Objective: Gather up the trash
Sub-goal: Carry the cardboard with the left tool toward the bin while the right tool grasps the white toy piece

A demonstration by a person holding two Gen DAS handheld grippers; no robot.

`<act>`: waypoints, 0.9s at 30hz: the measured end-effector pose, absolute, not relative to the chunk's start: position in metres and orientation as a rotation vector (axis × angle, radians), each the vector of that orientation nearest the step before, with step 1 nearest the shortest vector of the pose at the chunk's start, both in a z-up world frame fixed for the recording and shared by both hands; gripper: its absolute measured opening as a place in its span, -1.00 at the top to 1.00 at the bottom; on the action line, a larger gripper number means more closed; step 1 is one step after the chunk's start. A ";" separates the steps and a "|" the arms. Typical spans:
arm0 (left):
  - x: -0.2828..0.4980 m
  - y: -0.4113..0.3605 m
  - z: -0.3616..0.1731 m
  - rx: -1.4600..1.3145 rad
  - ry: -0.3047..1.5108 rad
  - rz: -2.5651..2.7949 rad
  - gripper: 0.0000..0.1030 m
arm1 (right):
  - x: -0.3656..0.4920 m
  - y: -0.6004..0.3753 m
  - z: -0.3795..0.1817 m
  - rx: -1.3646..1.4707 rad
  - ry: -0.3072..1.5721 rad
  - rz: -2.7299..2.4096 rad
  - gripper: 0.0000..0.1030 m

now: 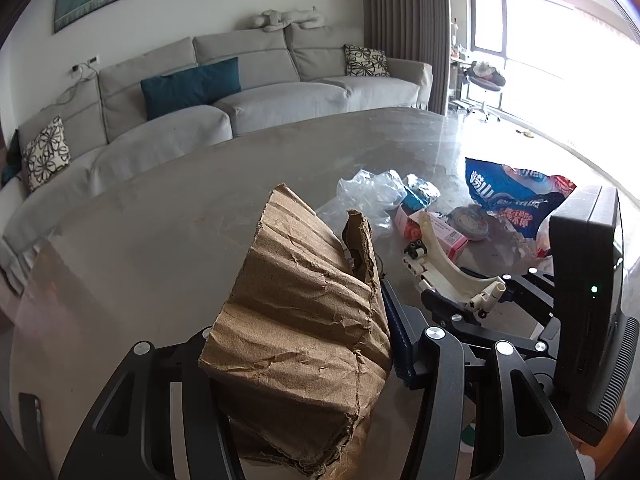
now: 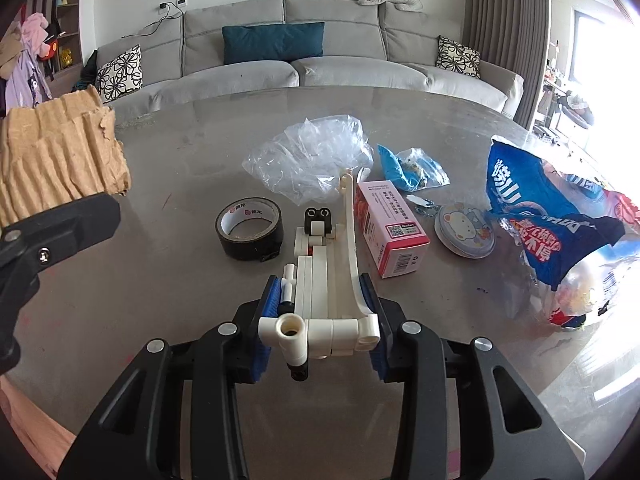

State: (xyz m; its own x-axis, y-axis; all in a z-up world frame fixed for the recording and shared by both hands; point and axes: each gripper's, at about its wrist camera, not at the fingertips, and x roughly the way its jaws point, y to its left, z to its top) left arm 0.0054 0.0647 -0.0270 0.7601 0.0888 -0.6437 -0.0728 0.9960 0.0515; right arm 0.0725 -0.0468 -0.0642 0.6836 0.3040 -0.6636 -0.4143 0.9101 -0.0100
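Trash spread on desk (image 2: pixel 160 300). Crumpled cardboard (image 1: pixel 296 344) clamped in left gripper (image 1: pixel 304 364). White block toy (image 2: pixel 324 280) clamped in right gripper (image 2: pixel 320 300), beside tape roll (image 2: pixel 250 232).

Grey sofa (image 2: pixel 320 68), teal cushion (image 2: pixel 273 43), curtain (image 1: pixel 404 28).

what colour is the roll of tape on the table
Black, with a pale inner core bearing a red logo; the roll of tape shows best in the right wrist view.
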 end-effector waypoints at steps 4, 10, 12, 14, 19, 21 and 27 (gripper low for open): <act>0.001 0.055 -0.025 0.035 0.693 0.064 -0.07 | 0.054 -0.060 -0.052 -0.183 0.689 0.369 0.22; -0.002 0.026 -0.027 0.078 0.686 0.009 -0.07 | 0.033 -0.091 -0.037 -0.187 0.676 0.273 0.22; -0.003 0.016 -0.027 0.085 0.683 -0.006 -0.07 | 0.027 -0.105 -0.034 -0.179 0.675 0.240 0.22; -0.002 0.006 -0.027 0.093 0.683 -0.021 -0.07 | 0.020 -0.121 -0.030 -0.168 0.670 0.212 0.22; -0.002 -0.029 -0.029 0.113 0.689 -0.083 -0.07 | 0.000 -0.150 -0.020 -0.151 0.657 0.142 0.22; -0.004 -0.048 -0.030 0.127 0.685 -0.120 -0.07 | -0.010 -0.165 -0.018 -0.142 0.655 0.111 0.22; -0.008 -0.095 -0.035 0.151 0.692 -0.206 -0.07 | -0.034 -0.207 -0.013 -0.114 0.654 0.021 0.22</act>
State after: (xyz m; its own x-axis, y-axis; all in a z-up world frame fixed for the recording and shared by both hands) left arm -0.0084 -0.0951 -0.0351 0.7507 -0.1381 -0.6460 0.2380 0.9688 0.0694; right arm -0.0341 -0.2074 -0.0126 0.7936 -0.0162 -0.6082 -0.0555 0.9936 -0.0989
